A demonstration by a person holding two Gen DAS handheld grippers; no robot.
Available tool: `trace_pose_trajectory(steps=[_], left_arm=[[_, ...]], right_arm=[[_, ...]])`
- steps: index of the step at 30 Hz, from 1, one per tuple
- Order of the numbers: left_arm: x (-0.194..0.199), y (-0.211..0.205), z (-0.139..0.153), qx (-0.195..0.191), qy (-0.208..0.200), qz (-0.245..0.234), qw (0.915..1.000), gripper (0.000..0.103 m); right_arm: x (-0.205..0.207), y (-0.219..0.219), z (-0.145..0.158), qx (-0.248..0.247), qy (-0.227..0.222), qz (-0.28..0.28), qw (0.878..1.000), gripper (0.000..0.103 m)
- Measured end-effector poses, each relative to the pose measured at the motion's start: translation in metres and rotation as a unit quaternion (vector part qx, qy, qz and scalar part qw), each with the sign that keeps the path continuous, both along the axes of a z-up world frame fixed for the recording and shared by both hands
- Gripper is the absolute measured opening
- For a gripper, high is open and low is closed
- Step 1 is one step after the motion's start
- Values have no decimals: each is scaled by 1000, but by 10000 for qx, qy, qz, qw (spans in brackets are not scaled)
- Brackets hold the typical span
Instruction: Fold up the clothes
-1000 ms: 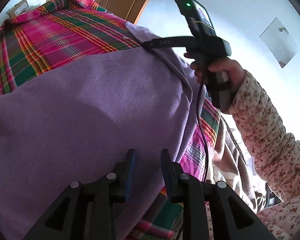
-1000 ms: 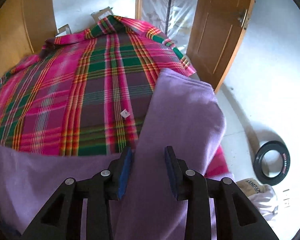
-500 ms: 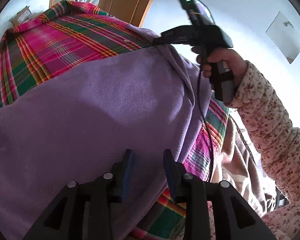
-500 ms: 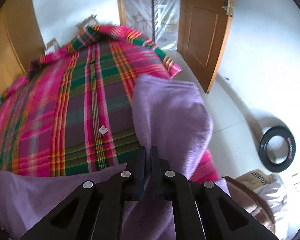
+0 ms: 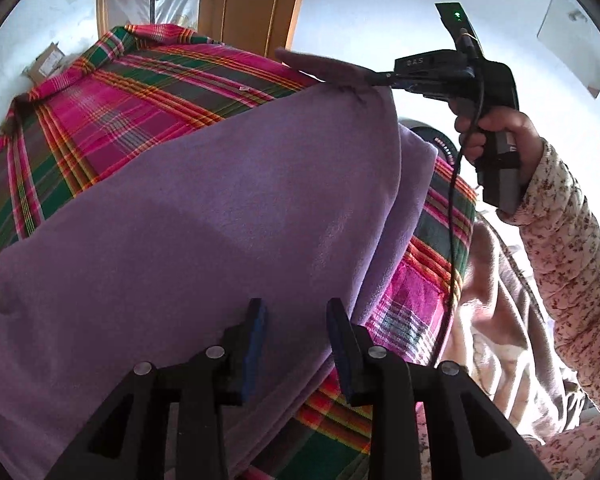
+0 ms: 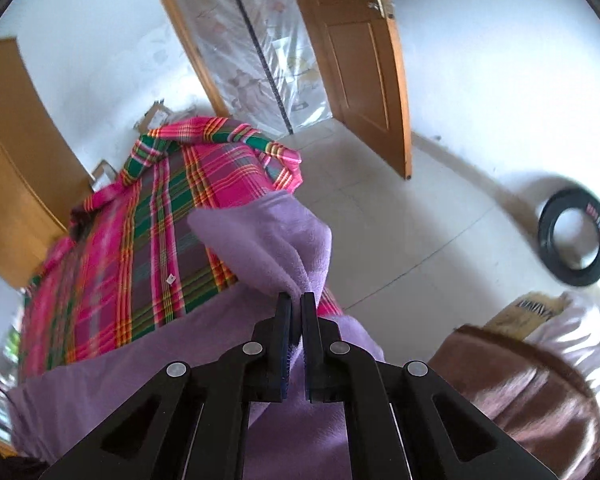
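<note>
While gripped: right gripper (image 6: 296,300) has its black jaws pinched onto a bunched edge of the soft lilac fleece garment (image 6: 268,240), fabric squeezed between the blue pads.
Ahead of right gripper: the pinched fold rises just past the fingertips, lifted off the bright pink, green and yellow plaid cloth (image 6: 160,216) spread beneath.
Right of right gripper: black rubber ring (image 6: 576,236) on the pale floor, well apart; brown garment (image 6: 532,392) nearer.
Left gripper (image 5: 296,320): jaws stand wide apart, holding nothing, hovering over the lilac fleece garment (image 5: 180,220).
Ahead and right of left gripper: right gripper (image 5: 380,78) clamps the garment's far corner, held by a hand (image 5: 496,128) in a floral sleeve (image 5: 568,248).
Beyond: wooden door (image 6: 360,52).
</note>
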State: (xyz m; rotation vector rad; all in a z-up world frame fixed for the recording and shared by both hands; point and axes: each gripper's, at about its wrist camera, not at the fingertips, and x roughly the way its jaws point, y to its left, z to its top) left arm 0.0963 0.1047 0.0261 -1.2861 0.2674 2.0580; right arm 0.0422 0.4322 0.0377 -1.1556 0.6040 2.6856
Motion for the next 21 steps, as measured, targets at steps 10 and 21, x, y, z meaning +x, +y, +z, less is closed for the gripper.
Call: trace_pose_trajectory(steps=[10,21], left_arm=[[5,25,0,-374,296,-49,9988,32],[10,47,1,-357,456,-444,9973,32]], right_arm=[[-2,3,-21,54,-142,128,9998,10],[-5,0,-25,197,-119,271,9994,29]])
